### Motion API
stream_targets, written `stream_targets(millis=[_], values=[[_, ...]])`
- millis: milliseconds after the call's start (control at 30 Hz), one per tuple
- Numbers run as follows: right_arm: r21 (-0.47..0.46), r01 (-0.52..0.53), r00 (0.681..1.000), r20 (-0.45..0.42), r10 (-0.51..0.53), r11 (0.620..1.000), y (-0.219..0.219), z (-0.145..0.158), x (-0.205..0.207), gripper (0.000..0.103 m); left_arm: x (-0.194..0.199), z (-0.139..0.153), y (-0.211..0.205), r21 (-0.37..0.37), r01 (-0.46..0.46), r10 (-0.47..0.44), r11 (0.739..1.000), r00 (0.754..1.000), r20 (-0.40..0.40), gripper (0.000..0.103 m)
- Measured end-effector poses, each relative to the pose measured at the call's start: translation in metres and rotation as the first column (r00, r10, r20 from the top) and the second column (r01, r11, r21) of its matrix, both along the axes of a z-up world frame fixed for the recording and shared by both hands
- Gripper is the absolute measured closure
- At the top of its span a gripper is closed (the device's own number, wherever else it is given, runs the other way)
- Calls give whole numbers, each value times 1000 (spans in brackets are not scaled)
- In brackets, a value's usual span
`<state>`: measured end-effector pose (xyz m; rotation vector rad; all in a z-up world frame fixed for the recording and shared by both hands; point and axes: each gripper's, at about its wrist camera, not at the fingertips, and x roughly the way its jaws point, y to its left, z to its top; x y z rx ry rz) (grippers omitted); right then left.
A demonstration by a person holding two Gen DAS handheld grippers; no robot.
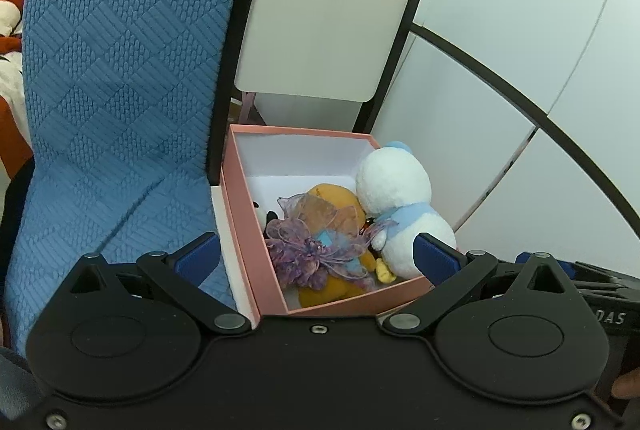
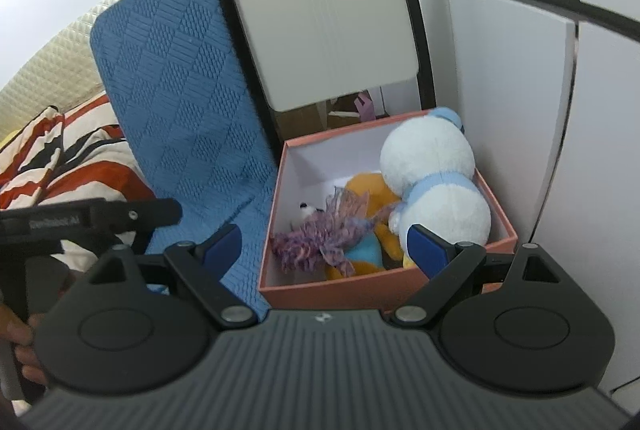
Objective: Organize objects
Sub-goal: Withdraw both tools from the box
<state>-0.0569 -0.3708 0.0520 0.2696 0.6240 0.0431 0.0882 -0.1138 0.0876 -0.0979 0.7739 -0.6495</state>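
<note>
A square pink cardboard box with a white lining sits on the seat of a folding chair, pushed up against the blue quilted cushion cover that drapes the chair beside it. Behind the box rises the beige plastic chair back with its slotted handle hole, framed in black. Inside the box, a white plush snowman with a pale blue scarf and cap leans against the right wall, its head standing above the rim. Next to it lies an orange plush toy, partly buried under a frilly purple ribbon bow that spreads across the middle of the box. A small white-and-black toy peeks out near the left wall, too hidden to identify. The left claw hovers just in front of the box's near corner, its blue-padded fingers spread wide and gripping nothing. The right claw hangs at the box's near edge, likewise spread wide with nothing between its pads, one pad over the cushion cover and the other in front of the snowman. To the far left, a red, white and black striped blanket lies rumpled on a cream quilted surface.
</note>
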Motion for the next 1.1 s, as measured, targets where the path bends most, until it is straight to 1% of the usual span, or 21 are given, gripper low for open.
stream_targets(millis=[167, 267, 400, 633, 767, 1100], values=[[58, 34, 999, -15, -33, 998, -2, -12, -2, 12, -10, 2, 6, 1, -37, 37, 999, 999, 30, 1], [57, 45, 999, -32, -43, 997, 1, -17, -2, 12, -11, 2, 9, 3, -40, 40, 999, 999, 27, 1], [19, 31, 999, -28, -30, 999, 6, -16, -1, 12, -12, 2, 10, 16, -38, 38, 999, 999, 28, 1], [29, 21, 999, -33, -20, 999, 8, -14, 1, 12, -15, 0, 9, 9, -11, 11, 1000, 1000, 16, 0], [29, 20, 999, -38, -19, 999, 9, -14, 2, 12, -14, 0, 4, 32, 7, -7, 999, 1000, 17, 0], [48, 26, 999, -43, -24, 998, 6, -16, 7, 12, -13, 7, 6, 10, 11, -11, 1000, 1000, 26, 0]])
